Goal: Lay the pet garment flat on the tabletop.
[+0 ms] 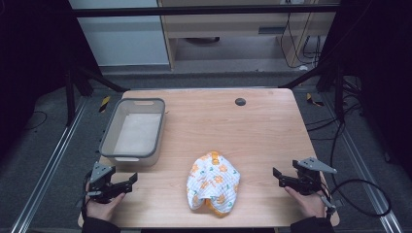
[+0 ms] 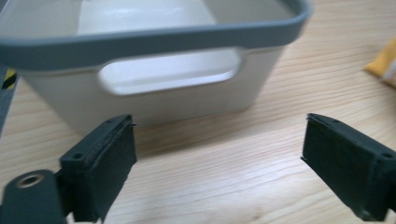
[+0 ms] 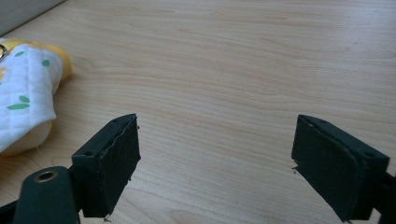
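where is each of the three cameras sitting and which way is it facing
High view: above the person's side, facing forward and down on the wooden table; both hands, left gripper, right gripper.
Left gripper view: rides the left gripper, faces the grey-rimmed white plastic bin; its black fingers open.
Right gripper view: rides the right gripper, faces bare table; open fingers.
Shared: the white quilted cloth with orange print appears at the edge of both gripper views.

left tool: black two-jaw tool [image 1: 130,180] held in the person's left hand [image 1: 99,208] at the near left, jaws spread wide and empty
right tool: black two-jaw tool with a grey three-cornered top plate [image 1: 277,175] held in the right hand [image 1: 308,203] at the near right, jaws wide apart, nothing between them
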`<state>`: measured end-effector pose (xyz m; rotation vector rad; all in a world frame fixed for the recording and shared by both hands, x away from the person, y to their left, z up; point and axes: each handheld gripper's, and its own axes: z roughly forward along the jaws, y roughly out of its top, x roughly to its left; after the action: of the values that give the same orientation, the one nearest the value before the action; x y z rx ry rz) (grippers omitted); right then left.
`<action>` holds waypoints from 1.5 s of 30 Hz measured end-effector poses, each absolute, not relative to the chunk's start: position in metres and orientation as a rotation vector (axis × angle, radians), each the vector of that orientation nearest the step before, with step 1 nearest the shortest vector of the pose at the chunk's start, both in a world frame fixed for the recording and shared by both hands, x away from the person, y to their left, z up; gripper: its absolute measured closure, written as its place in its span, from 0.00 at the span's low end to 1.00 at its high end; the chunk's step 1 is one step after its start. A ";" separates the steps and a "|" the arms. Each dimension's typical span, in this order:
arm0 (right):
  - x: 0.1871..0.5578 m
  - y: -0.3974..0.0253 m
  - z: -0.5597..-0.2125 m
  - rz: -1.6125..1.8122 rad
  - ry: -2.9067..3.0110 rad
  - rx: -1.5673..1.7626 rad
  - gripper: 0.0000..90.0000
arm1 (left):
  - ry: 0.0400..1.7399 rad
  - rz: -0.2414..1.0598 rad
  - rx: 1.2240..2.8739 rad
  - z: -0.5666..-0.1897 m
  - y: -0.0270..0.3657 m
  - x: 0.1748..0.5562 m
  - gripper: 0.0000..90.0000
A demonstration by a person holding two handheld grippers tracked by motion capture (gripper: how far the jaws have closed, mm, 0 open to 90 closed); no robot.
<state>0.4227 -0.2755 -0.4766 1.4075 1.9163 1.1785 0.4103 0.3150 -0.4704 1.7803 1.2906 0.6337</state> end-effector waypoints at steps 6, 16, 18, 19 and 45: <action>0.420 -0.269 -0.468 1.200 1.895 1.364 0.21 | 1.279 0.594 1.770 -0.465 0.304 0.404 0.15; 0.426 -0.247 -0.457 1.232 1.960 1.299 0.22 | 1.277 0.566 1.701 -0.449 0.303 0.408 0.22; 0.429 -0.244 -0.454 1.225 1.976 1.288 0.22 | 1.264 0.570 1.700 -0.445 0.301 0.410 0.22; 0.429 -0.244 -0.454 1.225 1.976 1.288 0.22 | 1.264 0.570 1.700 -0.445 0.301 0.410 0.23; 0.465 -0.187 -0.429 1.320 2.120 1.165 0.32 | 1.049 0.507 1.839 -0.425 0.220 0.447 0.41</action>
<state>0.4650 -0.1874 -0.4293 1.1652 2.1203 1.3203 0.4474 0.2197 -0.4249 1.8388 1.0494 0.5066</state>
